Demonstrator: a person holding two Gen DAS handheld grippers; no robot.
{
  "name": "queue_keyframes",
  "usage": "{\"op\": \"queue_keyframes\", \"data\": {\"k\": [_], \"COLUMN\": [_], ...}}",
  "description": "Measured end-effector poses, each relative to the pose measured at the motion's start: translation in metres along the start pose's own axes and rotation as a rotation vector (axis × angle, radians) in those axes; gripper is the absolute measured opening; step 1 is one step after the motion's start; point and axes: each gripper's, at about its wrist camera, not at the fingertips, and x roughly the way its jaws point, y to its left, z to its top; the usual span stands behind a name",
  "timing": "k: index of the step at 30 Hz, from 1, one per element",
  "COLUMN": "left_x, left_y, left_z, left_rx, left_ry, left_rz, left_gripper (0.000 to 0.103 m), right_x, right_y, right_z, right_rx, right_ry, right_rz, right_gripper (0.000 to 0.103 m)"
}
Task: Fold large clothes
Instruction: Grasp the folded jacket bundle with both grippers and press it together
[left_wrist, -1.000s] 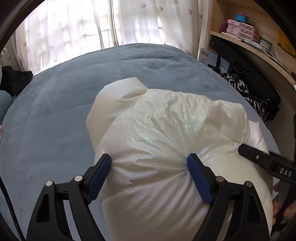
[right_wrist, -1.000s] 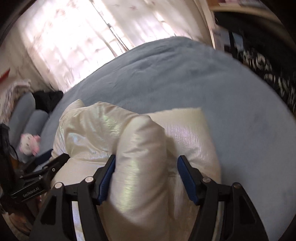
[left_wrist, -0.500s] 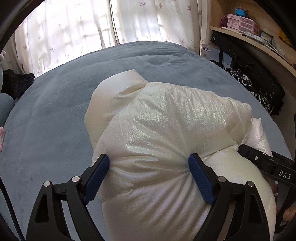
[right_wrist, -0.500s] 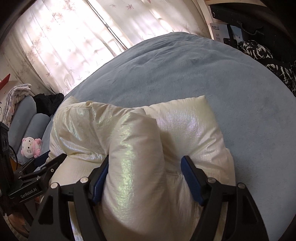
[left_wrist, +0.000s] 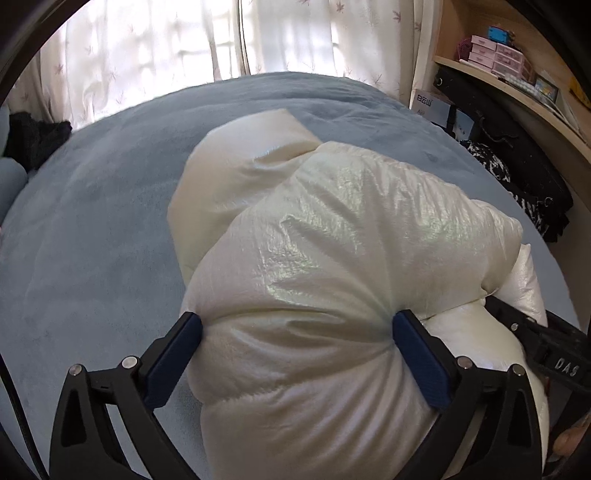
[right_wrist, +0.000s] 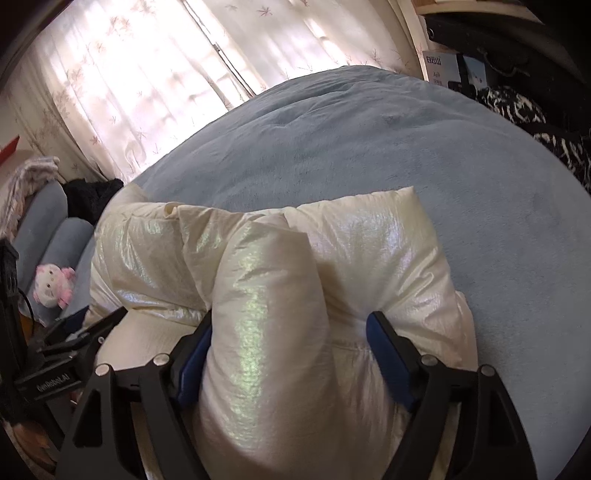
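Observation:
A puffy cream-white jacket (left_wrist: 351, 221) lies bunched on the blue-grey bed (left_wrist: 92, 221). My left gripper (left_wrist: 295, 321) straddles a thick fold of it. Its jaws are opening, and the blue pads (left_wrist: 417, 362) still dent the fabric on both sides. In the right wrist view, my right gripper (right_wrist: 290, 321) holds another rolled fold of the jacket (right_wrist: 369, 240). Its jaws are opening too, with the pads (right_wrist: 388, 358) sunk into the padding. The right gripper's black finger (left_wrist: 546, 343) shows at the left view's right edge. The left gripper (right_wrist: 74, 339) shows at the right view's left edge.
Curtains (left_wrist: 184, 48) hang behind the bed. A wooden shelf (left_wrist: 517, 85) with boxes and dark bags (left_wrist: 517, 155) stands at the right. Blue pillows (right_wrist: 44, 229), a pink plush toy (right_wrist: 51, 284) and dark clothing (right_wrist: 92, 195) lie at the left. The bed (right_wrist: 369, 129) stretches beyond the jacket.
Both grippers have sunk a little with the jacket toward the bed. Their jaws stand wider apart than before, and the jacket folds have puffed out between the pads.

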Motion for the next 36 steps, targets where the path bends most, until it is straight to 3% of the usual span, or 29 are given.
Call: {"op": "queue_keyframes", "data": {"k": [18, 36], "left_x": [0.013, 0.01], "left_y": [-0.006, 0.01], "left_z": [-0.022, -0.023], "left_rx": [0.01, -0.023], "left_ry": [-0.075, -0.057], "left_rz": [0.037, -0.03], "left_gripper": [0.102, 0.102], "right_x": [0.012, 0.015], "right_y": [0.006, -0.001], "right_z": [-0.012, -0.007], "right_rx": [-0.034, 0.002], "right_ry": [-0.058, -0.016], "right_rz": [-0.041, 0.003], "right_gripper": [0.098, 0.101]}}
